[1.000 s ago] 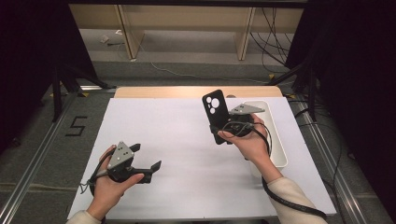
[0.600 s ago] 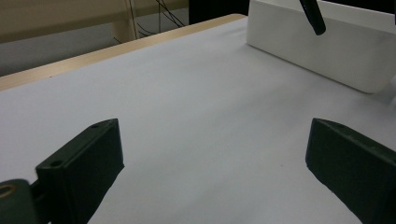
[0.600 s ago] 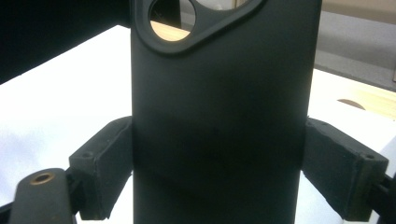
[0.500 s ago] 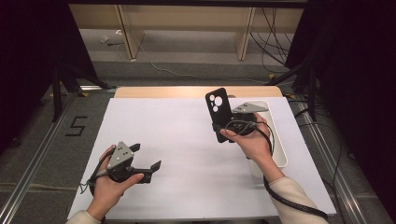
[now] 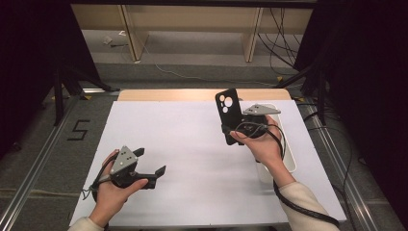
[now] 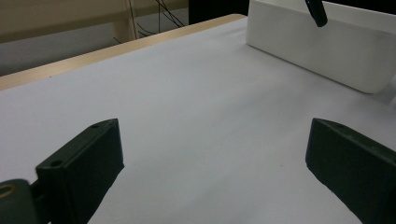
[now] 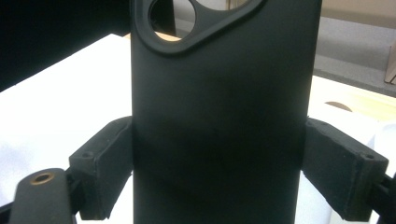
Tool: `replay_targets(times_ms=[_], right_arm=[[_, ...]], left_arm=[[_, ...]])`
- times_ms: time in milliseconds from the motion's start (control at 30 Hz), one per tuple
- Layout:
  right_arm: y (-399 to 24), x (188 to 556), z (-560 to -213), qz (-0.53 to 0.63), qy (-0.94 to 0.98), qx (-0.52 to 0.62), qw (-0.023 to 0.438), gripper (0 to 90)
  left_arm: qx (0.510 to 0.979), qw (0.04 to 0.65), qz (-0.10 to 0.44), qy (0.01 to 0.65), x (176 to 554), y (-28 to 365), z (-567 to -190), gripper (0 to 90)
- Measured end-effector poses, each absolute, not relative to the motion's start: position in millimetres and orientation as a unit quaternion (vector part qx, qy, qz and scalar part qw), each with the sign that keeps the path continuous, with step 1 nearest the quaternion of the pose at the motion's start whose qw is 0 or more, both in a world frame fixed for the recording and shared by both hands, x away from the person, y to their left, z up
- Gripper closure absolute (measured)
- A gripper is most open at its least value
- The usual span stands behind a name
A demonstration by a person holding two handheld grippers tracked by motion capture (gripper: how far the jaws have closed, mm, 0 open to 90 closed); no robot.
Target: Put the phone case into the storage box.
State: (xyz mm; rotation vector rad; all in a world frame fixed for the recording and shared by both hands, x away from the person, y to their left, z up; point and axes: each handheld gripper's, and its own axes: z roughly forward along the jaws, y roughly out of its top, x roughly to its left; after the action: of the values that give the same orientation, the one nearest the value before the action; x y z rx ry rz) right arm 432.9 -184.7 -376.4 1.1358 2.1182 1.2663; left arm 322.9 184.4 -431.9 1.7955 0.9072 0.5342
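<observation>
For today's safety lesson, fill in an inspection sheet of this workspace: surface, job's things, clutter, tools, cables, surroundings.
Surface: white table top, wooden strip along its far edge.
Job's things: black phone case with camera cutout, held upright above the table; white bin at the table's right side.
Clutter: nothing seen.
Tools: right tool shut on the phone case across its width; left tool open, nothing between its jaws, low over the near left of the table.
Cables: black cable trails from the right tool along the forearm; loose wires on the floor beyond.
Surroundings: dark curtains at both sides, wooden frame behind, a "5" marked on the floor.
</observation>
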Motion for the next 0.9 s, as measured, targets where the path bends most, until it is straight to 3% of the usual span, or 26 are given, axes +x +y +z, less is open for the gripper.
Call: replay_targets(times_ms=[900], right_arm=[[-199.4, 435.0, -367.6, 0.463, 0.744, 0.426, 0.224, 15.7]], left_arm=[[0.744, 0.505, 0.222, 0.376, 322.9, 184.7, -431.9, 3.8]])
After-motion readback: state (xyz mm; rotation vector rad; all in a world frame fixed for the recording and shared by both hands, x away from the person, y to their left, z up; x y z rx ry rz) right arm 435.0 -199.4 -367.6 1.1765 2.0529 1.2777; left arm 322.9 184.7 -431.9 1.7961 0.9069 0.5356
